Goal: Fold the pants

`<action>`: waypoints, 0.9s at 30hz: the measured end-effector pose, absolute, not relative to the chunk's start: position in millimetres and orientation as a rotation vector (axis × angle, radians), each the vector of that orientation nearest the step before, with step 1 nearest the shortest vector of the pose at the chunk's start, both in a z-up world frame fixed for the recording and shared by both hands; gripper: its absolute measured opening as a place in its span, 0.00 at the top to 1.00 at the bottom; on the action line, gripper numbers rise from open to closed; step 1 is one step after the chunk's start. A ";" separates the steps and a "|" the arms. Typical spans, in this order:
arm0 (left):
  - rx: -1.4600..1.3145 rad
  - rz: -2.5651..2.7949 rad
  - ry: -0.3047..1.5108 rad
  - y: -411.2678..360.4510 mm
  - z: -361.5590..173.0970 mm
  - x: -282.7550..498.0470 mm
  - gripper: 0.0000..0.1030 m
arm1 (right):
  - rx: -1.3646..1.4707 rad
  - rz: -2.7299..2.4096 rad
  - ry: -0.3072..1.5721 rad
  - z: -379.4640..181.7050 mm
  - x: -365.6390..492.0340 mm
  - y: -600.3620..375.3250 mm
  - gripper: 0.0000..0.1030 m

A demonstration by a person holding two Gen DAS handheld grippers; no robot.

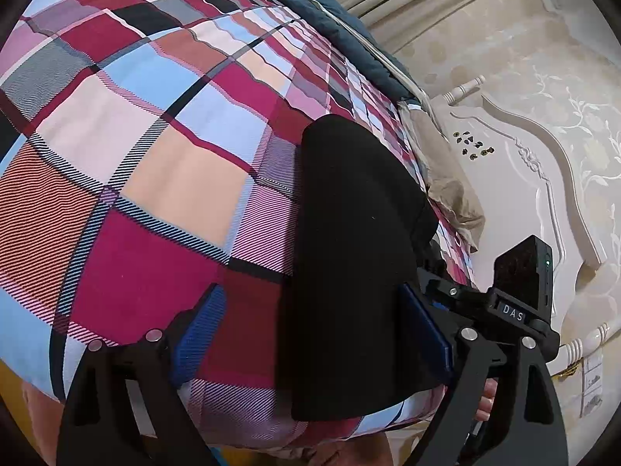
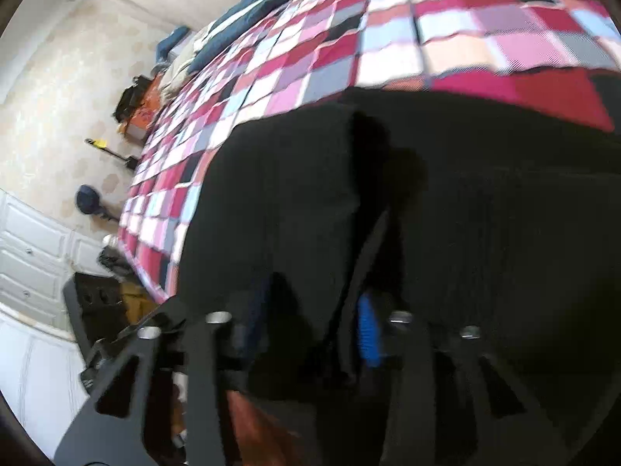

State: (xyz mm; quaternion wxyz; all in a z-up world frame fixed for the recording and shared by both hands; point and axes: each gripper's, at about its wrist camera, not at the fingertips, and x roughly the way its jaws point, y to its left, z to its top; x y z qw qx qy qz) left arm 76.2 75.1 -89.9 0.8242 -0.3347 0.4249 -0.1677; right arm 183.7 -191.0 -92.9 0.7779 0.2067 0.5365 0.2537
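Left wrist view is showing the left claw (image 1: pixel 310 334) standing spread wide, its blue pads (image 1: pixel 196 334) well apart, with a strip of the black pants (image 1: pixel 349 256) lying between them but gripped by neither pad, so this claw is released. The pants are lying on the bed's plaid cover (image 1: pixel 136 147), near the bed's edge, with the white carved headboard (image 1: pixel 543 178) off to the right.

In the right wrist view the right claw (image 2: pixel 310 334) is sitting low against the pants (image 2: pixel 465 213), and black cloth is filling the gap between its fingers. Whether it is pinching that cloth or merely pressing into it cannot be told (the frame is blurred and everything there is dark).

To do this step well, each claw probably needs to be taking a corner of the same edge, lifting both evenly and carrying the cloth over flat, so that the layers are meeting squarely without bunching.

The pants are looking thick, matte and plain black, already lying as a compact, smooth-sided stack with rounded edges, a shallow crease showing across the upper layer.
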 end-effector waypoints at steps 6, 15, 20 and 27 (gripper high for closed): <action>-0.711 -0.355 0.903 75.0 -89.6 76.5 0.14 | 0.427 0.547 1.151 -88.8 184.3 -184.6 0.86; -0.713 -0.369 0.898 67.4 -73.8 72.2 0.14 | 0.451 0.564 0.988 -27.2 162.2 -222.9 0.93; -0.679 -0.427 0.876 46.0 -53.5 72.5 0.14 | 0.423 0.514 0.907 7.3 146.2 -265.5 0.94; -0.630 -0.485 0.902 10.2 -49.2 80.4 0.14 | 0.420 0.364 0.837 29.6 121.8 -353.9 0.94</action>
